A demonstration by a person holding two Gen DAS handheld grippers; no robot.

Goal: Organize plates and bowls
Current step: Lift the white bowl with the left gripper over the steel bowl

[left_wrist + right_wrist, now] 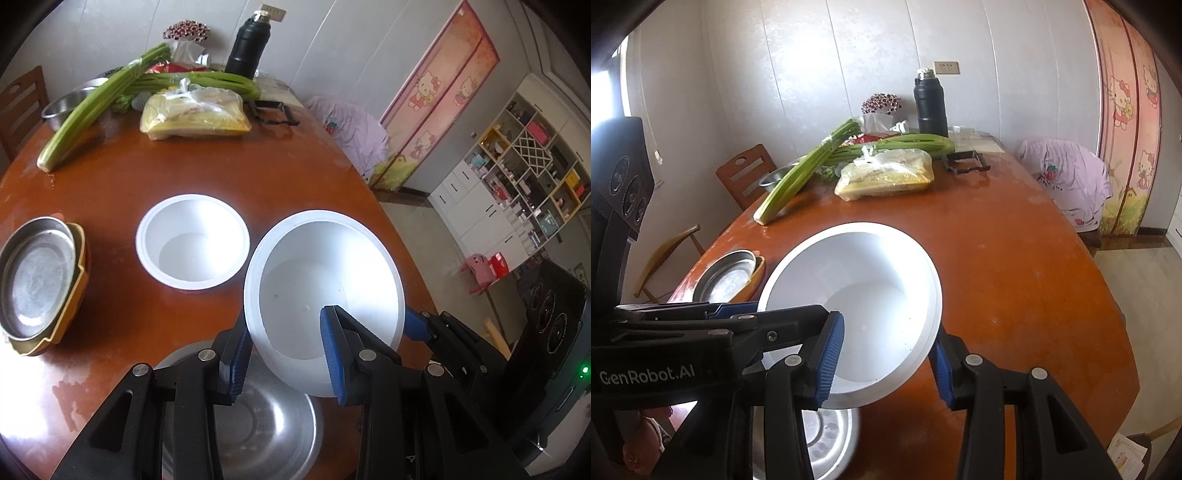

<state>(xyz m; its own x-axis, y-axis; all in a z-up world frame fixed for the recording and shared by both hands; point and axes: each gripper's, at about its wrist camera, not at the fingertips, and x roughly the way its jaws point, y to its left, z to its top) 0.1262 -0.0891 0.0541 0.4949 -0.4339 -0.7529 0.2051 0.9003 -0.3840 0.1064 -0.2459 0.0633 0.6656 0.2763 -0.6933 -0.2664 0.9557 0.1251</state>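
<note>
A large white bowl [325,280] is held tilted above the brown table [221,177]. My left gripper [288,354] grips its near rim, one blue finger [332,350] inside and one [238,365] outside. My right gripper [886,354] grips the same bowl [857,295] at its rim, one finger [831,362] inside, one [940,373] outside. A steel bowl [269,424] sits below it, near the table's front edge. A smaller white bowl [192,240] stands on the table to the left. A steel plate [37,280] lies on a yellow dish [75,295] at far left.
At the table's far end lie celery stalks [96,107], a bagged yellow packet [195,114], a steel basin [66,107], a black flask [247,48] and a black clamp [275,112]. A wooden chair [746,177] stands left; a pink-covered chair [1067,173] stands right.
</note>
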